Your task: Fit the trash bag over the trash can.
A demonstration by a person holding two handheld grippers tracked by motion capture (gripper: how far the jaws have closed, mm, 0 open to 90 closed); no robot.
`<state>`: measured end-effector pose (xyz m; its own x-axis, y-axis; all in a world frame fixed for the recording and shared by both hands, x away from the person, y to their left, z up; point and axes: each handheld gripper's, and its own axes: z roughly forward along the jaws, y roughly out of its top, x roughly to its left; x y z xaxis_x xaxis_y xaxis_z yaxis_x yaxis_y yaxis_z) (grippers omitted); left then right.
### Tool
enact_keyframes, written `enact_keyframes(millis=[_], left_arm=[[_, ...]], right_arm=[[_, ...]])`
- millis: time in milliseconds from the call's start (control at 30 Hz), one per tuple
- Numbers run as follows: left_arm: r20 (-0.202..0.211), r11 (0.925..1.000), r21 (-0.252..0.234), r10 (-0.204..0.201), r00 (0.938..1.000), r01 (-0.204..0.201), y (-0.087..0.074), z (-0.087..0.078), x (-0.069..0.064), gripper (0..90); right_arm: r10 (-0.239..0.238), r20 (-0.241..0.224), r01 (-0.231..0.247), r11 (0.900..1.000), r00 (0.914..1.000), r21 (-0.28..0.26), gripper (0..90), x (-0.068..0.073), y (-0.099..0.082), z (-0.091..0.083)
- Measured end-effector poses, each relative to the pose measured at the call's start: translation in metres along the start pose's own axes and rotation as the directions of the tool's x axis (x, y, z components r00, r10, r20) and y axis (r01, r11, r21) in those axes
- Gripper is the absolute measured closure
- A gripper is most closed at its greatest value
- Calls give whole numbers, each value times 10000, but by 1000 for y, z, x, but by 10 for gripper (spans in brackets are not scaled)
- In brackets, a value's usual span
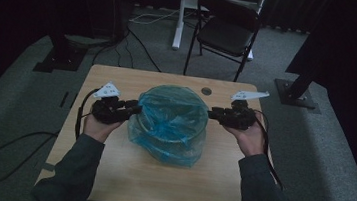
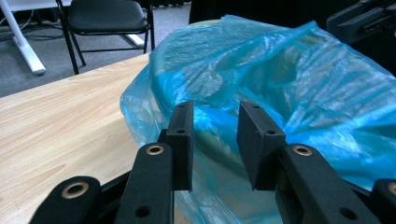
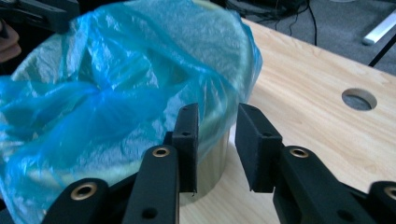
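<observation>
Bag (image 1: 171, 122), blue plastic, lines a round bin (image 3: 212, 158) at the middle of the surface (image 1: 108, 173); the high view shows the left gripper (image 1: 135, 109) and right gripper (image 1: 212, 115) at opposite rims; each gripper view shows its jaws parted, nothing pinched; the right gripper view shows the bin's pale wall below the plastic.

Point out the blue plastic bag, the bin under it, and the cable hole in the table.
blue plastic bag (image 1: 171, 115): high view, crumpled film sunk into the bin's mouth.
bin (image 3: 212, 161): right gripper view, pale bare wall below the bag's edge.
cable hole (image 3: 359, 99): right gripper view, middle of the round opening in the tabletop.
</observation>
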<state>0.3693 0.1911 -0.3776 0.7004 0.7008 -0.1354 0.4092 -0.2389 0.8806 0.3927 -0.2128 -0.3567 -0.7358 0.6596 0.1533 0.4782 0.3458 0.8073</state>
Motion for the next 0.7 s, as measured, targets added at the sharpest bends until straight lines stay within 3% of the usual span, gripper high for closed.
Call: enact_keyframes(millis=[200, 367, 467, 533, 700], left_arm=[[-63, 9998, -9, -202, 9998, 202, 2, 7, 6, 684], [-96, 9997, 27, -251, 9996, 252, 4, 10, 10, 701], [-174, 9996, -10, -276, 9995, 276, 6, 12, 12, 719], [-263, 9996, -79, -265, 9993, 263, 7, 14, 12, 746], [-366, 9994, -225, -278, 9989, 270, 13, 16, 16, 863]], right_arm=[[121, -40, -121, 9998, 9999, -186, 674, -3, 5, 7], [269, -51, -269, 9996, 9996, -8, 668, -6, 6, 14], [313, -182, -313, 9995, 9993, -7, 707, -8, 7, 17], [324, -365, -324, 9995, 9988, 12, 779, -9, 8, 19], [361, -184, -362, 9993, 9992, -72, 870, -12, 12, 20]])
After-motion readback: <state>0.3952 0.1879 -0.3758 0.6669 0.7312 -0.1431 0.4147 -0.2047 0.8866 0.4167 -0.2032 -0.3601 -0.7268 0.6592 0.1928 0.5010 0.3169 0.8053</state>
